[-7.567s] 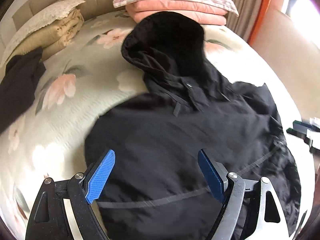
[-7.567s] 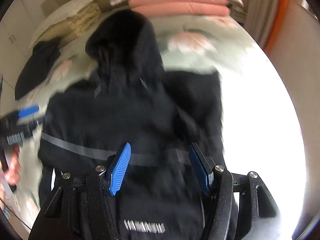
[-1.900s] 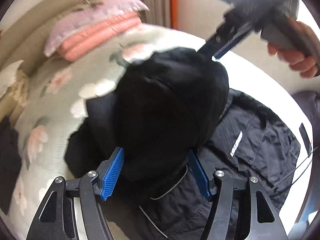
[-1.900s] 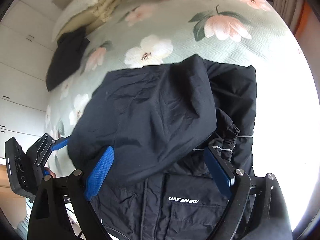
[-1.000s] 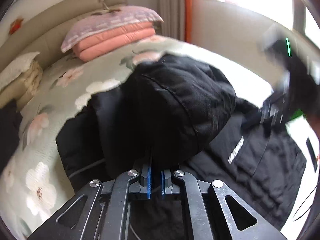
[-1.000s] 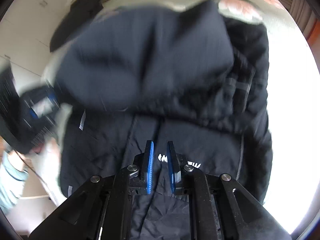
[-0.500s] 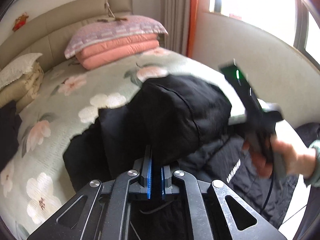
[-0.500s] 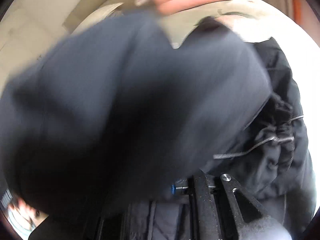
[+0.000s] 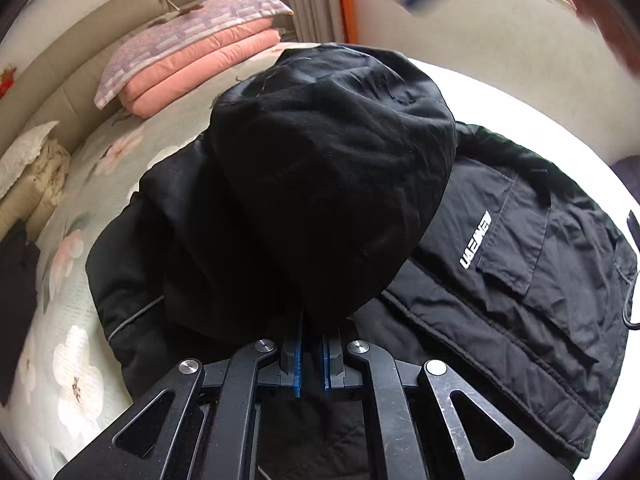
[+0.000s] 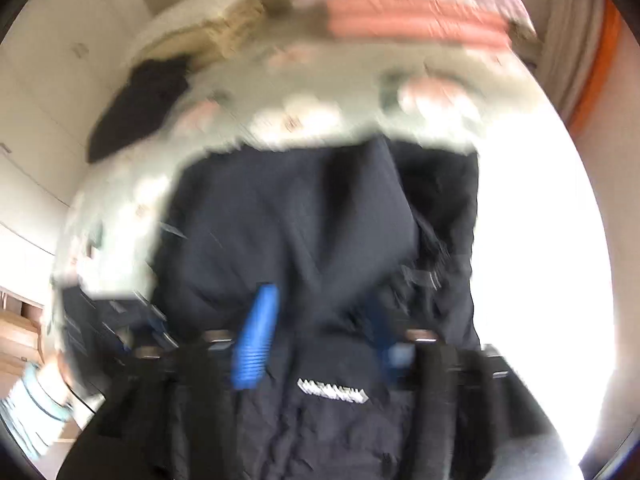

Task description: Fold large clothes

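Observation:
A black hooded jacket (image 9: 500, 280) with a white chest logo lies on the floral bedspread (image 9: 72, 360). Its hood (image 9: 328, 152) is folded down over the chest. My left gripper (image 9: 311, 354) is shut on the hood's near edge, the blue pads pinching the fabric. In the blurred right wrist view, my right gripper (image 10: 320, 336) hovers above the jacket (image 10: 288, 220) near the logo (image 10: 332, 390). Its jaws are opening, and no fabric is pressed between the pads.
A pillow on pink folded quilts (image 9: 200, 52) lies at the bed's head, with a beige folded blanket (image 9: 32, 176) to the left. Another dark garment (image 9: 16, 280) lies at the left edge. A blurred hand (image 9: 600, 8) crosses the upper right. Curtain and wall stand behind.
My right gripper has let go of the hood, lifted away and parted its jaws. My left gripper has come down, still pinching the hood, which now lies lower over the chest.

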{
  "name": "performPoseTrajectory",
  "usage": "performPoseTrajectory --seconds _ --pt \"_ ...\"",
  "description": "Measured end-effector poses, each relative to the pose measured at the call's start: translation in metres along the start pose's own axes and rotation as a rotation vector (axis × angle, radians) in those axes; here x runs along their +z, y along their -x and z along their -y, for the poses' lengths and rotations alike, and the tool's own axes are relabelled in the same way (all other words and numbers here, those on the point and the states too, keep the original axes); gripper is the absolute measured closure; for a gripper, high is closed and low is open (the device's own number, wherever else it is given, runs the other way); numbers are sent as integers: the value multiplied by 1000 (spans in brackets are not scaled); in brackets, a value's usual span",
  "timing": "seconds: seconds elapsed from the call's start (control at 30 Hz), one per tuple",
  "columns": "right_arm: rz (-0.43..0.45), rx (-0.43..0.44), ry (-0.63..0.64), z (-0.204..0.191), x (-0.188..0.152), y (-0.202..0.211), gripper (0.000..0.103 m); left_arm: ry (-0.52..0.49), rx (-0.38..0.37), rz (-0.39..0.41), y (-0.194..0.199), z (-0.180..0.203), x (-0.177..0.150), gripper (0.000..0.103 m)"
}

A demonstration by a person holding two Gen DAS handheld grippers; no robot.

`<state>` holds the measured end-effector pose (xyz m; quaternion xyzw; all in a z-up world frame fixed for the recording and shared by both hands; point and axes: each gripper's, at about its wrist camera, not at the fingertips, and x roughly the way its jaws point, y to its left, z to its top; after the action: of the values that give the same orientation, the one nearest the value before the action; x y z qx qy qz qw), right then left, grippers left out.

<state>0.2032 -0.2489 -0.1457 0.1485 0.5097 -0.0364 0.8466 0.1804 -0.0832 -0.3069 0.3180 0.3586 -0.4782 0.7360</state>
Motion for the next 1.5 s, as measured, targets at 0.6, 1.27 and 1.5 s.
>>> performPoseTrajectory --seconds 0.6,1.27,1.5 --pt "-216 18 -157 46 -107 -113 36 213 -114 -56 42 -49 -28 96" --pt "-170 -78 133 20 15 -136 39 476 -156 -107 -65 -84 42 81" --pt "-159 -106 162 35 -32 -161 42 584 -275 4 -62 -99 -12 86"
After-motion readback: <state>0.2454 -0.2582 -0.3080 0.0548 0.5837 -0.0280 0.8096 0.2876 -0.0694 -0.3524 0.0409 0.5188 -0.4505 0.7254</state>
